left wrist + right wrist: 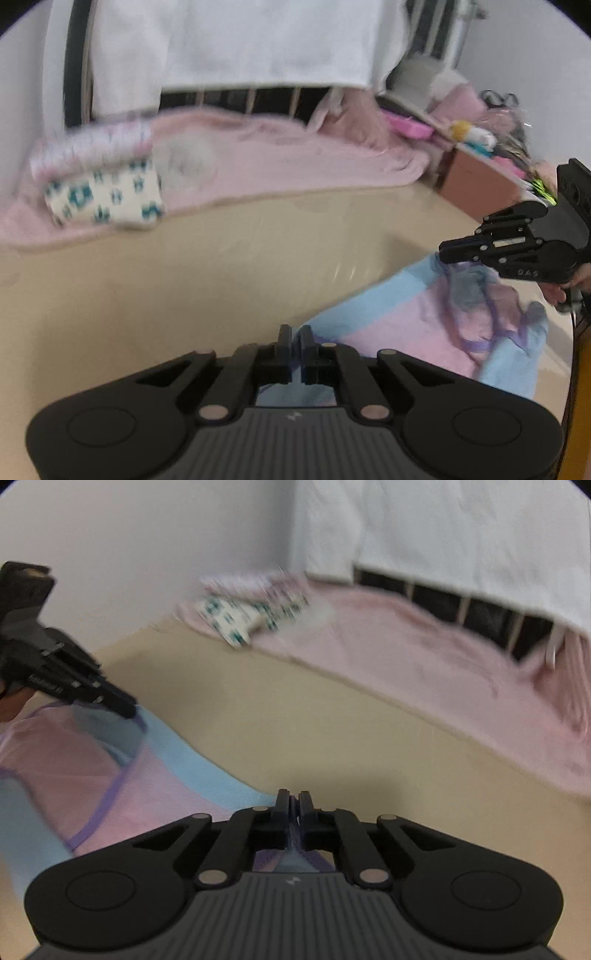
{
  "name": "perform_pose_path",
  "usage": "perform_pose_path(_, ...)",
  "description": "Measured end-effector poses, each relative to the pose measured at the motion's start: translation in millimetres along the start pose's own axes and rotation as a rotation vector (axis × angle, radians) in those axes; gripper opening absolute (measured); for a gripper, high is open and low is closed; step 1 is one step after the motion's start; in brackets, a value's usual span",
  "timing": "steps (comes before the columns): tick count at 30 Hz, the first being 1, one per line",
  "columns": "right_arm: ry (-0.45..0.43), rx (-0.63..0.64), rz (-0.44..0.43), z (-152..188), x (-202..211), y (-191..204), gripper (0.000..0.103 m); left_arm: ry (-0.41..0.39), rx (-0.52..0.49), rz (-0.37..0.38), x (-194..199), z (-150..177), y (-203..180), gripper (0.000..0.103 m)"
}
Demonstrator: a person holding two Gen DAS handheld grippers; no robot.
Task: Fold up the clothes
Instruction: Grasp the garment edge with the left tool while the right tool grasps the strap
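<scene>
Two grippers grip one pink-and-blue garment (424, 325), and each wrist camera catches the other tool.

Left wrist view: the left gripper (295, 339) has its fingers drawn nearly together, with a strip of blue fabric pinched between them; the garment spreads away to its right over the beige tabletop (184, 277). Ahead and to the right, the right gripper (443, 254) has its tips pressed into a bunched, purple-trimmed part of the same garment, a hand (569, 288) showing at its grip. Far ahead lies a pink blanket (295, 155), and to the front left on it a folded cloth with teal print (107, 195). Only this view shows the cluttered shelf (480, 144) off to the far right.

Right wrist view: the right gripper (294, 805) is clamped on a thin ridge of purple and blue cloth that rises between its fingers. The garment runs off to its left, where the left gripper (127, 709) points down onto the purple-edged hem. Only here does the bare white wall (147, 554) show ahead to the left, with a white hanging cloth (461, 528) ahead to the right. Both views are motion-blurred
</scene>
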State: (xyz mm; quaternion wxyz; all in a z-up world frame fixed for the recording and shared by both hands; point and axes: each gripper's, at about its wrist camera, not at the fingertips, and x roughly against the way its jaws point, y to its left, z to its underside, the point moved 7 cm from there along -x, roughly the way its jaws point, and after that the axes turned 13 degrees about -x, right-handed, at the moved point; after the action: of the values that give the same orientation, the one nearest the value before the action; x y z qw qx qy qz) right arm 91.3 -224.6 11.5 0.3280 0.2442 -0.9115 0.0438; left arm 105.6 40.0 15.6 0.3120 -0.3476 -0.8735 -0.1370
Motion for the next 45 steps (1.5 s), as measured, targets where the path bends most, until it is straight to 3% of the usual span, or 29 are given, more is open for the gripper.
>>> perform_pose_path(4, -0.09, 0.106, -0.071, 16, 40, 22, 0.004, -0.025, -0.092, -0.064, 41, 19, -44, 0.004)
perform_pose_path(5, -0.092, 0.116, -0.071, 19, 42, 25, 0.005, -0.011, -0.111, -0.072, 47, 31, -58, 0.011)
perform_pose_path(6, -0.095, 0.126, -0.071, 22, 44, 29, 0.006, -0.007, -0.095, -0.078, 51, 41, -59, 0.013)
perform_pose_path(8, -0.101, 0.146, -0.07, 29, 47, 35, 0.007, 0.001, -0.057, -0.088, 57, 62, -61, 0.038)
perform_pose_path(10, -0.106, 0.165, -0.07, 36, 50, 42, 0.008, 0.009, -0.02, -0.098, 64, 82, -62, 0.037)
perform_pose_path(11, -0.109, 0.175, -0.07, 39, 52, 46, 0.011, -0.001, 0.045, -0.094, 68, 86, -54, 0.037)
perform_pose_path(14, -0.117, 0.205, -0.07, 49, 57, 56, 0.03, -0.036, 0.165, -0.14, 80, 87, -32, 0.041)
perform_pose_path(16, -0.122, 0.225, -0.069, 55, 60, 63, 0.035, -0.013, 0.245, -0.181, 79, 87, -19, 0.041)
perform_pose_path(19, -0.102, 0.255, -0.078, 57, 47, 71, 0.035, -0.002, 0.379, -0.163, 70, 85, -8, 0.041)
perform_pose_path(24, -0.02, 0.317, -0.126, 62, 9, 95, 0.028, -0.003, 0.504, -0.193, 59, 80, 5, 0.037)
perform_pose_path(25, -0.001, 0.336, -0.125, 64, 3, 99, 0.026, -0.011, 0.524, -0.197, 57, 81, 8, 0.028)
perform_pose_path(26, 0.008, 0.337, -0.131, 65, 0, 101, 0.02, -0.02, 0.545, -0.202, 56, 82, 12, 0.009)
perform_pose_path(27, 0.006, 0.321, -0.146, 64, -2, 102, 0.013, -0.023, 0.556, -0.204, 54, 84, 14, 0.001)
perform_pose_path(29, 0.014, 0.321, -0.164, 64, 0, 105, 0.0, -0.049, 0.594, -0.199, 55, 88, 18, 0.001)
perform_pose_path(34, 0.045, 0.346, -0.201, 67, 10, 111, 0.0, -0.102, 0.625, -0.196, 71, 91, 16, 0.0)
perform_pose_path(38, 0.07, 0.367, -0.231, 69, 19, 116, 0.0, -0.097, 0.653, -0.203, 75, 105, 12, 0.0)
perform_pose_path(41, 0.083, 0.376, -0.252, 69, 22, 122, 0.004, -0.094, 0.682, -0.231, 75, 116, 13, 0.0)
perform_pose_path(43, 0.076, 0.365, -0.265, 66, 16, 132, 0.009, -0.107, 0.722, -0.206, 77, 120, 14, 0.006)
perform_pose_path(45, 0.068, 0.354, -0.277, 64, 10, 142, 0.036, -0.125, 0.746, -0.196, 78, 119, 18, 0.019)
